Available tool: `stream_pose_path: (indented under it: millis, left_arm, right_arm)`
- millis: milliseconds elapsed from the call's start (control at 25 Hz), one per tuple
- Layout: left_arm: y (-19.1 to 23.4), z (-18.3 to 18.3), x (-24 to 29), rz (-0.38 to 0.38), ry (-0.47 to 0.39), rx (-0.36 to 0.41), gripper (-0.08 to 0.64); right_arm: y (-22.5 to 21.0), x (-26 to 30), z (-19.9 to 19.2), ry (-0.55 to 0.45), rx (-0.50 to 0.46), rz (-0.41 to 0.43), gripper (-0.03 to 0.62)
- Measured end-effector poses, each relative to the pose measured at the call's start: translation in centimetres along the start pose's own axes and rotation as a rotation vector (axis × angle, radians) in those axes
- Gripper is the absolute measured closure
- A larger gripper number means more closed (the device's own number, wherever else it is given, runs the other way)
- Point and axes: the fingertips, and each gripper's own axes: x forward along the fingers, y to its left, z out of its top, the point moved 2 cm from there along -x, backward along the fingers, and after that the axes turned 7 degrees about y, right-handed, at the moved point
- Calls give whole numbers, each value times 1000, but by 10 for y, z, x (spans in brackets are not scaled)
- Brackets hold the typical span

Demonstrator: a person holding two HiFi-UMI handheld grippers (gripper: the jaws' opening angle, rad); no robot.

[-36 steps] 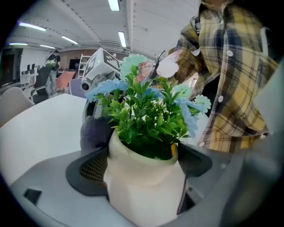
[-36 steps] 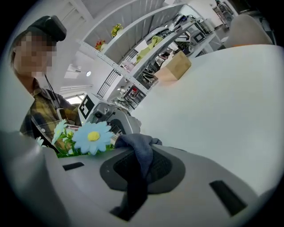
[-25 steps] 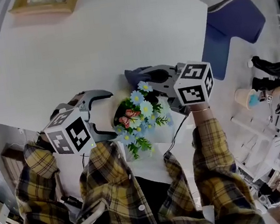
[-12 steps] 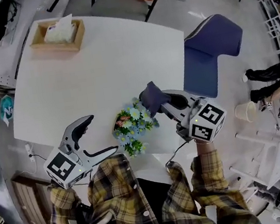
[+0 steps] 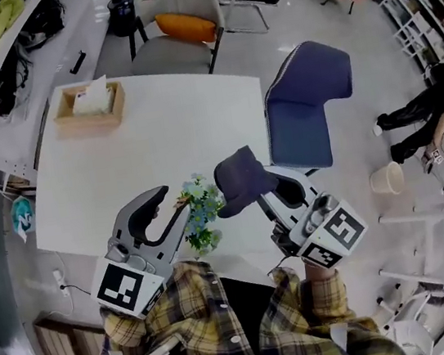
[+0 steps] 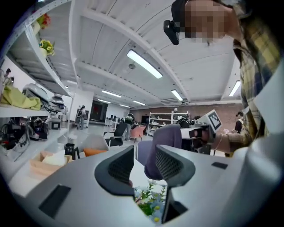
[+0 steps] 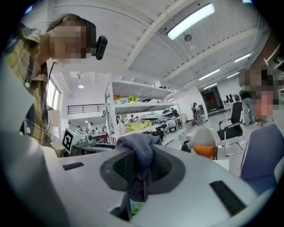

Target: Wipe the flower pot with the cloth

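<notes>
A bunch of blue and white flowers (image 5: pixel 201 217) stands near the table's front edge; its pot is hidden under the blooms. My right gripper (image 5: pixel 259 193) is raised to the right of the flowers, shut on a blue-grey cloth (image 5: pixel 241 178) that bunches over its jaws. The right gripper view shows the cloth (image 7: pixel 138 148) draped between the pads. My left gripper (image 5: pixel 174 200) is raised at the flowers' left; its jaws are closing with a gap and nothing between them. Through that gap (image 6: pixel 143 155) I see the flowers (image 6: pixel 151 201) below and the cloth (image 6: pixel 166 135) beyond.
The white table (image 5: pixel 156 124) carries a wooden tissue box (image 5: pixel 89 108) at its far left. A blue chair (image 5: pixel 306 106) stands at the right edge, and a chair with an orange cushion (image 5: pixel 183 28) is behind. A person (image 5: pixel 419 114) and a small bin (image 5: pixel 386 179) are at the right.
Both grippers have risen from beside the flowers and tilted up to about level. The left jaws have narrowed from wide apart. The cloth stayed in the right gripper.
</notes>
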Motion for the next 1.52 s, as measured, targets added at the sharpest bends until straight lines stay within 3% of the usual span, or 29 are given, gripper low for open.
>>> stream_pose_path:
  millis: [280, 960, 1520]
  left_arm:
    - [-13, 33, -1, 25, -75, -13, 550]
    - [-22, 43, -2, 28, -57, 16, 551]
    - [-18, 32, -9, 56, -15, -28, 551]
  right_arm:
    - [24, -17, 22, -75, -21, -19, 571]
    - [27, -18, 25, -65, -36, -21, 571]
    - [22, -15, 20, -38, 10, -1, 571]
